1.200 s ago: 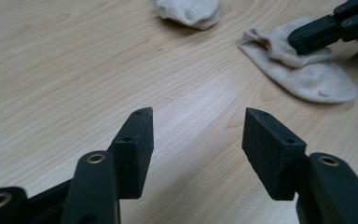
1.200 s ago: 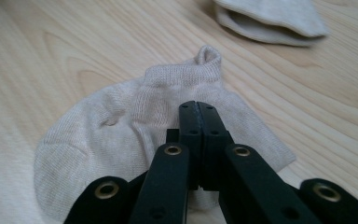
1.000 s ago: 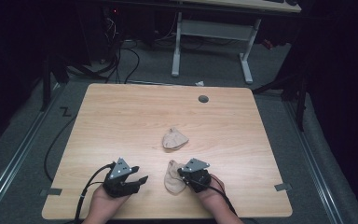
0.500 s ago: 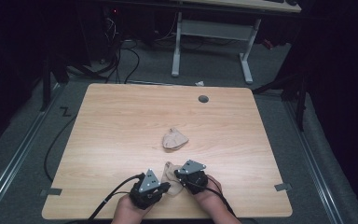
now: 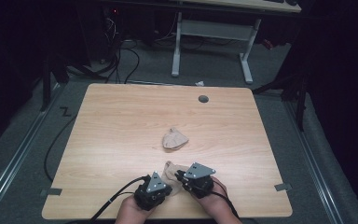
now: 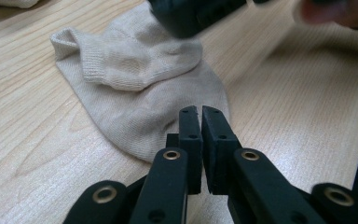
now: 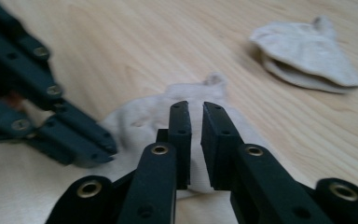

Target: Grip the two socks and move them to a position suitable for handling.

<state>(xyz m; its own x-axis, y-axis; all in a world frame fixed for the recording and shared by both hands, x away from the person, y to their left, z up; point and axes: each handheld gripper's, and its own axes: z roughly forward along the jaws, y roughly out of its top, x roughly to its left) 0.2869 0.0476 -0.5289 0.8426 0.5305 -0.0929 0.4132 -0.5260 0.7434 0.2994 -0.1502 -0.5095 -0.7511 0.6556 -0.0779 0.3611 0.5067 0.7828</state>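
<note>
From the high view, the near sock lies by the table's front edge between both grippers, while the left gripper view shows the left gripper nearly shut at its toe, cuff pointing away, and the right gripper view shows the right gripper a little apart above it, jaws just opening.

Two beige socks and two grippers are on one table.

the counter is evenly lit from above, the room around it dark. in the right gripper view the counter near the hand-held gripper is blurred.
</note>
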